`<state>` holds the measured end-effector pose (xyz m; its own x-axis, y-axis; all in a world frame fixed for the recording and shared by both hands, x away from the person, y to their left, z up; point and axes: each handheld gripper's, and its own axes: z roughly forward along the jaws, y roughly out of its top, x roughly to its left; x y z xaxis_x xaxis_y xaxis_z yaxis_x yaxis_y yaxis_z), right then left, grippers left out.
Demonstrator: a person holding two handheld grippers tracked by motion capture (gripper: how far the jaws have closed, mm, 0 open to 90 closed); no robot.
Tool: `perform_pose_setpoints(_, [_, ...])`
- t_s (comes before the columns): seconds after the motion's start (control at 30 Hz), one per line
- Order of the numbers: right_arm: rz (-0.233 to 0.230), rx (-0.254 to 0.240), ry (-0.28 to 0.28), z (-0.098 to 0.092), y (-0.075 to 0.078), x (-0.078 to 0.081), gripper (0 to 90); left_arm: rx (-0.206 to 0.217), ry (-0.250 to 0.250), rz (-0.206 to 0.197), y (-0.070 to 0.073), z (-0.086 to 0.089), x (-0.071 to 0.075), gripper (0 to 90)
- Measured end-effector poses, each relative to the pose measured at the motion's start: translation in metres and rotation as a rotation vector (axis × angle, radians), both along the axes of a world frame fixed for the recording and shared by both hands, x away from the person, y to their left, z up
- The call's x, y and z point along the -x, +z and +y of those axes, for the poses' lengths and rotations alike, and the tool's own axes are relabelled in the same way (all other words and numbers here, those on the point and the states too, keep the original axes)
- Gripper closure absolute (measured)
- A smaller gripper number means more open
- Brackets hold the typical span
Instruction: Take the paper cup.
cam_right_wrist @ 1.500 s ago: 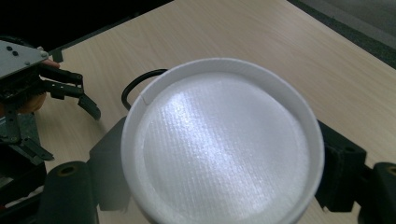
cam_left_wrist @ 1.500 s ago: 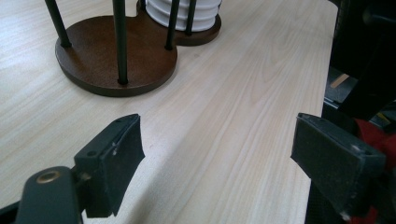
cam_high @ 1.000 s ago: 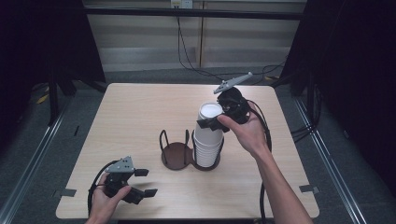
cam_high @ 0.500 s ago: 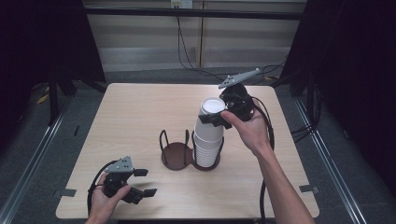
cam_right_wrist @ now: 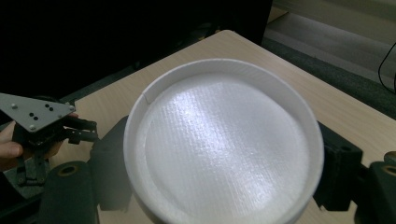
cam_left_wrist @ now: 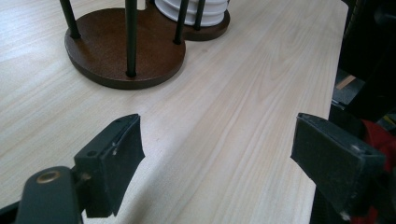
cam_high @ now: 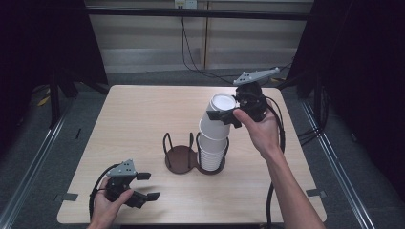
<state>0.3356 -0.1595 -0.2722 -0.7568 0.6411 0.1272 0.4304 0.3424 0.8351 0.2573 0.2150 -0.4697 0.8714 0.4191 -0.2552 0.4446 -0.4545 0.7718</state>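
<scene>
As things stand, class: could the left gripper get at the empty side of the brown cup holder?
Probably yes. The left gripper is open and holds nothing, and bare table lies between it and the holder's empty side.

A white paper cup (cam_high: 218,114) is sitting upside down and tilted at the top of a stack of white cups (cam_high: 210,151), its flat, faintly textured base (cam_right_wrist: 219,140) facing up and its rim flaring out just above the next cup. The stack is standing upright in the right-hand ring of a dark brown two-place cup holder (cam_high: 180,157) with thin black upright rods, near the middle of the light wooden table (cam_high: 138,114). The holder's left-hand round base (cam_left_wrist: 126,46) is lying bare beside it.
</scene>
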Motion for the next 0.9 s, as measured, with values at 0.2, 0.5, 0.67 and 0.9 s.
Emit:
perform_pose_setpoints(0.2, [-0.023,-0.051,-0.005,-0.004,0.003,0.002,23.4,0.000,-0.003,0.001,0.000,0.000,0.000,16.3])
perform_pose_setpoints(0.5, [-0.048,-0.128,-0.010,-0.012,0.007,0.006,23.6,0.012,-0.016,0.008,0.002,0.001,0.000,16.3])
perform_pose_setpoints(0.67, [-0.069,-0.160,-0.020,-0.016,0.010,0.008,23.6,0.017,0.001,0.006,0.002,0.003,0.000,16.3])
perform_pose_setpoints(0.9, [-0.077,-0.228,-0.021,-0.023,0.011,0.009,23.7,0.025,-0.002,0.000,0.003,0.003,0.000,16.3])
